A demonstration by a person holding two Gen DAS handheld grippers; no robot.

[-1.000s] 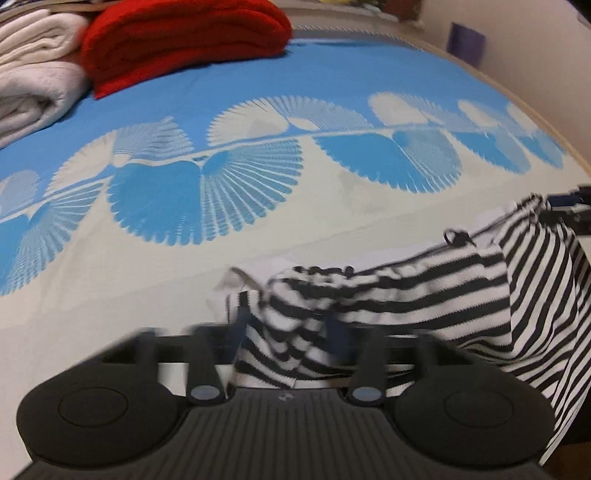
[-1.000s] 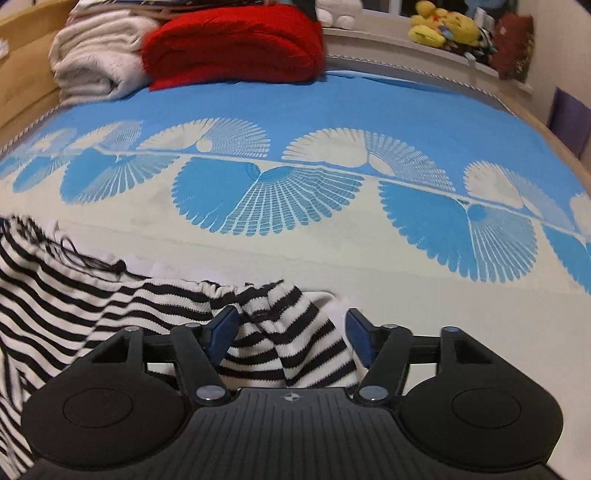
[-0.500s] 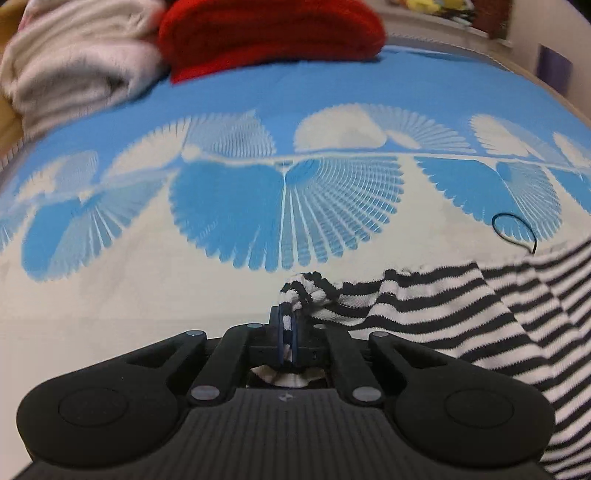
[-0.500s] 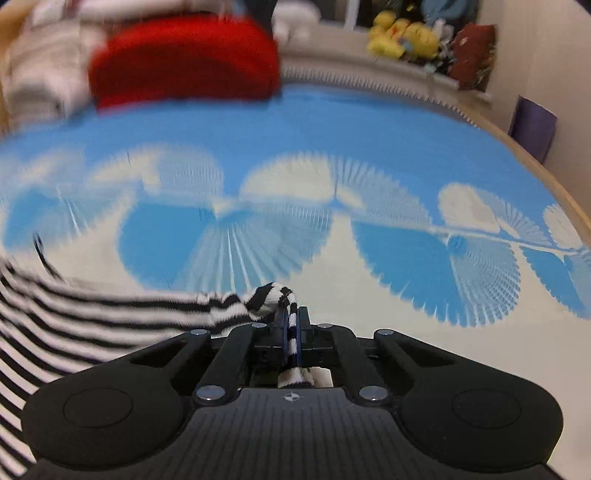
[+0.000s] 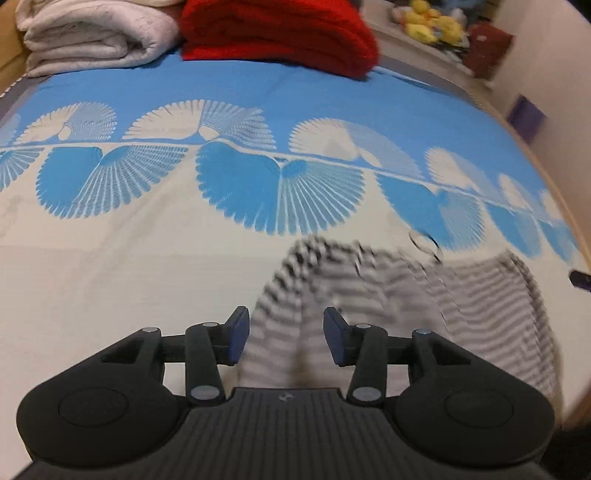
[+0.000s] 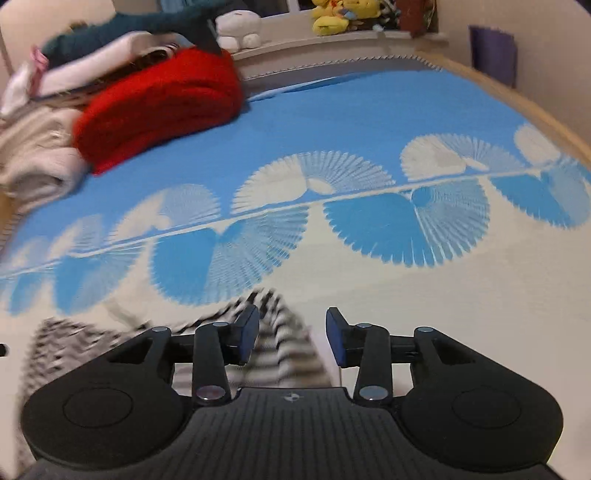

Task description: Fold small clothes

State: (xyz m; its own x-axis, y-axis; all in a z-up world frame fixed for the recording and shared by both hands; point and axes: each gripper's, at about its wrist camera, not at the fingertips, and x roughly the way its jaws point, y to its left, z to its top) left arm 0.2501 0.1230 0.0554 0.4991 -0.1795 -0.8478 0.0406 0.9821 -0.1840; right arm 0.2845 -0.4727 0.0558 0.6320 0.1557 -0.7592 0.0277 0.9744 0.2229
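Left gripper (image 5: 282,334), right gripper (image 6: 291,334): jaws clenched on garment corners half a second ago, now released and parted; judged one fold laid.

Striped garment (image 5: 388,295): soft black-and-white knit, motion-blurred, lying on the bed beneath both grippers.

Bedspread (image 5: 147,277): flat cream and blue fan print.

Red blanket (image 5: 280,33), 12 o'clock: thick, fuzzy, folded.

Left wrist view: sits low behind left gripper (image 5: 282,341), looks forward along fingers across blue-and-cream fan-patterned bedspread (image 5: 258,103) toward headboard end, close to surface. Right wrist view: same low forward pose behind right gripper (image 6: 291,341), tilted. Shared: blurred black-and-white striped knit garment (image 5: 406,288) (image 6: 280,339), folded red fleece blanket (image 5: 277,33) (image 6: 159,107), yellow plush toys (image 5: 432,22) (image 6: 340,14).
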